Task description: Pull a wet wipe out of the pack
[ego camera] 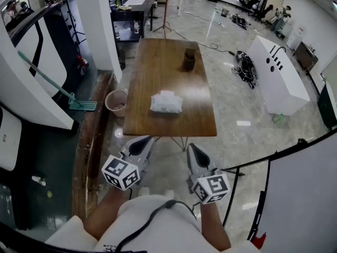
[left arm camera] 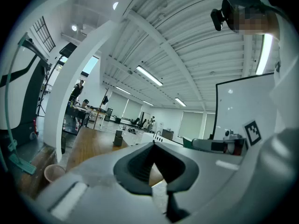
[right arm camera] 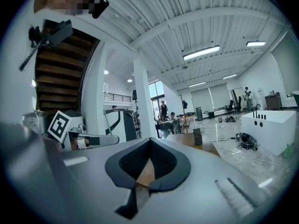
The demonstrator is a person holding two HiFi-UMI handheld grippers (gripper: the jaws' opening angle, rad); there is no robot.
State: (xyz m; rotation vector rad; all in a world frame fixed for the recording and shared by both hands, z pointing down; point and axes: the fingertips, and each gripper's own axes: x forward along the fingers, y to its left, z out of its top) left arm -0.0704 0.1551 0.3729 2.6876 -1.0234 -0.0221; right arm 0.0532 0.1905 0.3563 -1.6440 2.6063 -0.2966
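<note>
Wipes pack (ego camera: 166, 102) lies flat on the wooden table (ego camera: 152, 62), a little nearer the near edge than the middle, with nothing touching it and well apart from both grippers. That long brown table runs away from the person across a glossy floor. To its right, on the floor, sits a white cabinet (ego camera: 279, 78), and a heap of dark cables (ego camera: 245, 63) lies between the two.

Short of the table's near edge, over the floor, the person holds the left gripper (ego camera: 141, 143) and the right gripper (ego camera: 192, 151) side by side, both pointing toward the table. In each gripper view the two dark fingers meet at their tips (a hollow stays behind the tips, where the pads curve outward), and nothing sits between them, so both pairs are closed on nothing.

A small bucket (ego camera: 116, 103) stands on the floor just beside the table's left edge, about level with the pack. Toward the far end of the table, right of its centre line, stands a dark cup (ego camera: 189, 60), well apart from the pack.
</note>
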